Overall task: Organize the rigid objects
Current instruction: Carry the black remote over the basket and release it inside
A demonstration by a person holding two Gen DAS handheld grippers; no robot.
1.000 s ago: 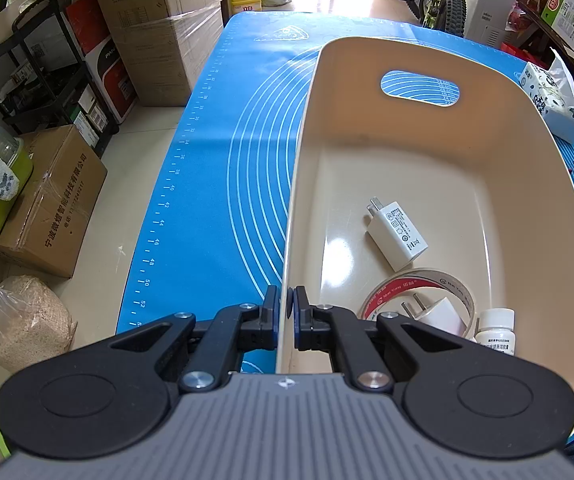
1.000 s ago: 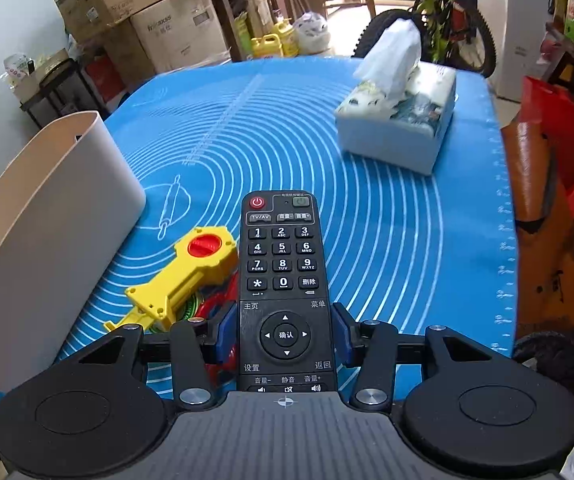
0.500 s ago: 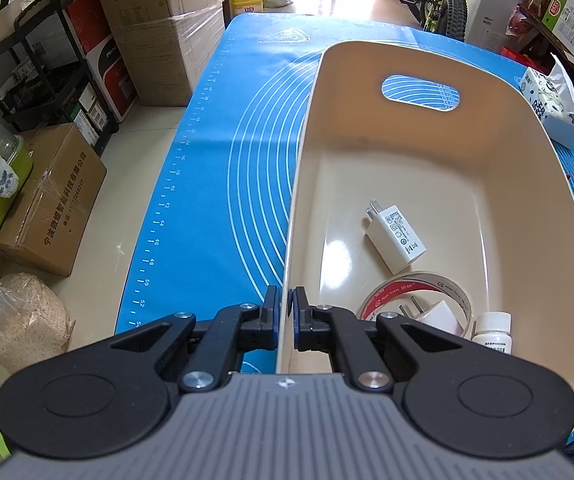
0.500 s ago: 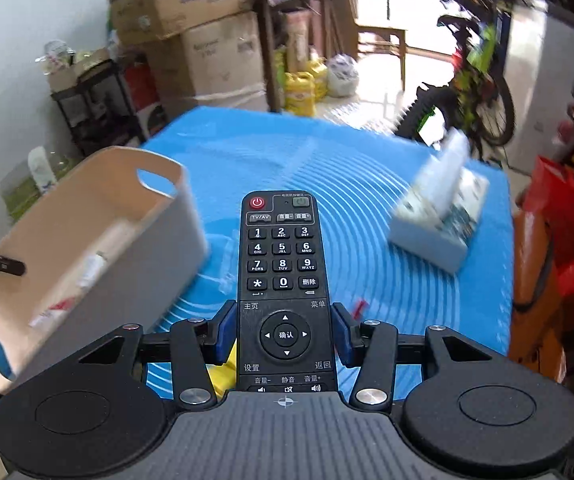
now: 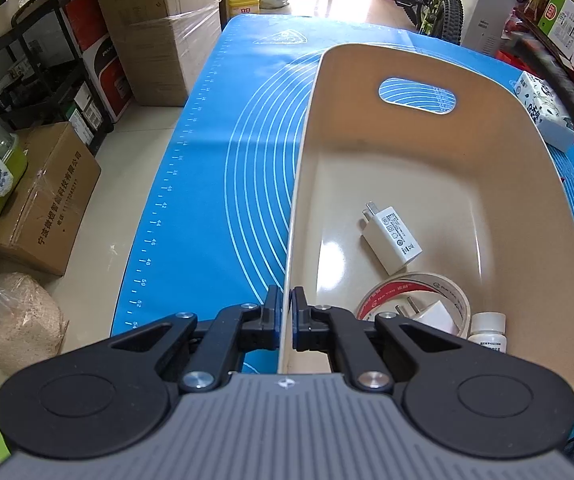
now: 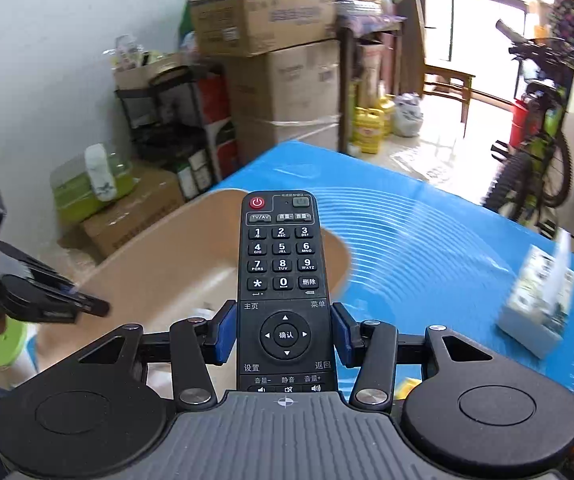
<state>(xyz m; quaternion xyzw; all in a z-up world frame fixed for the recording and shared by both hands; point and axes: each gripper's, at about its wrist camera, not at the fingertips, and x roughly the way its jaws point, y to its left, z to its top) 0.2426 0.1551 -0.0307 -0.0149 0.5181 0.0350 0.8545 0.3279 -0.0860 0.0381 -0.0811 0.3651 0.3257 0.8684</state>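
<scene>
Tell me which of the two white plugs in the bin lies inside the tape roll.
The plug with round pins, nearest the left claw, sits inside the tape roll. The flat-pin charger lies loose on the bin floor beyond it.

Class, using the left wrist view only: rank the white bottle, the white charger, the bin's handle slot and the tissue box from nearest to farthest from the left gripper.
Measured from the left gripper, which is clamped on the bin wall:
1. White bottle, near right, inside the bin.
2. White charger, mid-floor of the bin.
3. Handle slot, in the far wall.
4. Tissue box, outside, far right.
</scene>
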